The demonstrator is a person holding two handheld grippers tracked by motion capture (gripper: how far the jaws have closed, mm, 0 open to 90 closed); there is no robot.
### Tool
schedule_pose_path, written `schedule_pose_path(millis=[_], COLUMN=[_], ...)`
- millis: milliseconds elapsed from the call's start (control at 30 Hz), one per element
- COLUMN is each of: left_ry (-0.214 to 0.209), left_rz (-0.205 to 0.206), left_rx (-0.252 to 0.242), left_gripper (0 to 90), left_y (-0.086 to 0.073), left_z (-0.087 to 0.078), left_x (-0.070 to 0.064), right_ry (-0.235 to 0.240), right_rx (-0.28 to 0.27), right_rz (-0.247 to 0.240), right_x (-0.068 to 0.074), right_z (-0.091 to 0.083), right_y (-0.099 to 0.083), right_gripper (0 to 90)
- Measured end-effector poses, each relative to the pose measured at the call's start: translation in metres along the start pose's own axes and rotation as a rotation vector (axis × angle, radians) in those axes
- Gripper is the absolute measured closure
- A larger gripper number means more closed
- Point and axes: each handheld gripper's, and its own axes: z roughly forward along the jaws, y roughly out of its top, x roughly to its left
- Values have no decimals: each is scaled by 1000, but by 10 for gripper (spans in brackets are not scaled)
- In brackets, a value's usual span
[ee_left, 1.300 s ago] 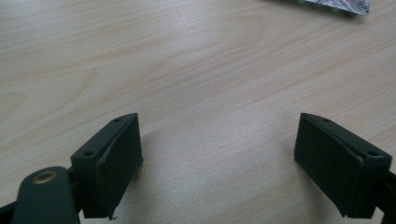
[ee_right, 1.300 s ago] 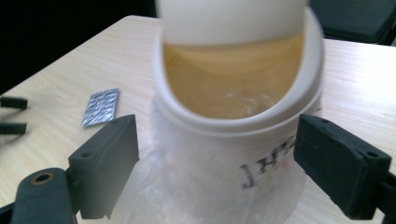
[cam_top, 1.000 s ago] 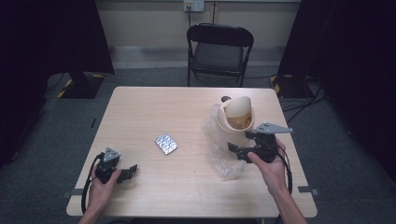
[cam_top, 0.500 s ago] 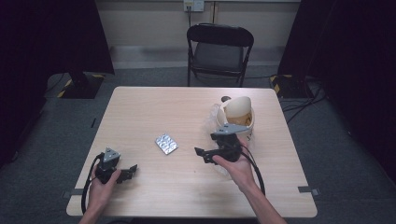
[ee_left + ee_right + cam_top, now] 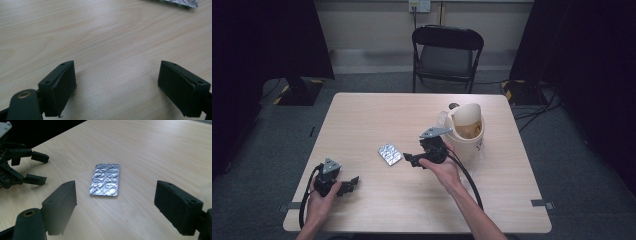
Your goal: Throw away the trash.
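Right jaws: you are holding them wide apart, with nothing between the pads; the right gripper is hanging just above the table.
Blister pack: it is lying flat on the wood, straight ahead of your right jaws and centred on the gap between them, a little beyond the tips, not touching them.
Same thing from above: the blister pack is sitting just beside the right gripper, on its left, near the middle of the table.
Left jaws: you are keeping them open too, and only bare wood is lying between them; the left gripper is low over the table.
Left gripper position: it is resting near the front left corner, well apart from the pack.
Pack edge: it is showing at the top of the left gripper view, far ahead.
Kettle: it is standing with its lid up, just behind your right hand.
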Motion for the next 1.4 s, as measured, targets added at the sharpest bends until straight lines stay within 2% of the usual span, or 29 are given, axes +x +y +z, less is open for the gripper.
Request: schedule_pose_path(millis=[67,100,233,300,333,367,433,467,500,633,767,833,933,1033,1200,1267,1400], left_ry=[-1,0,-1,-1,-1,-1,0,0,0,0,-1,-1,-3,-4,-5,-5,-5], left_rz=[-2,0,-2,-2,-2,0,0,0,0,0,-1,-1,-1,0,0,0,0], left_rx=[0,0,-1,-1,-1,-1,-1,-1,-1,-1,-1,-1,-1,-1,-2,-2,-2], left_gripper=[144,144,144,144,144,144,144,144,144,144,144,144,144,144,144,144,144], left_y=[0,0,0,0,0,0,0,0,0,0,0,0,0,0,0,0,0], left_z=[0,0,0,0,0,0,0,0,0,0,0,0,0,0,0,0,0], left_x=[0,0,0,0,0,0,0,0,0,0,0,0,0,0,0,0,0], right_ry=[9,16,21,9,9,-18,-25,-25,-21,-5,-13,-8,-19,-28,-53,-81,-84], right_rx=[5,12,36,52,52,80,95,95,108,109,144,157,172,174,172,179,180], right_rz=[8,10,-4,-13,-13,-20,-22,-22,-10,-18,-26,-19,-42,-41,-74,-114,-117], right_x=[-1,-1,1,2,2,3,3,3,3,7,10,11,15,16,19,21,21], right_z=[6,16,37,48,48,59,68,68,75,87,100,106,112,116,119,119,118], right_y=[0,0,-2,-4,-4,-5,-7,-7,-9,-9,-9,-10,-11,-12,-13,-14,-14], right_gripper=[175,175,178,206,206,225,237,237,247,278,279,275,238,206,228,258,295])
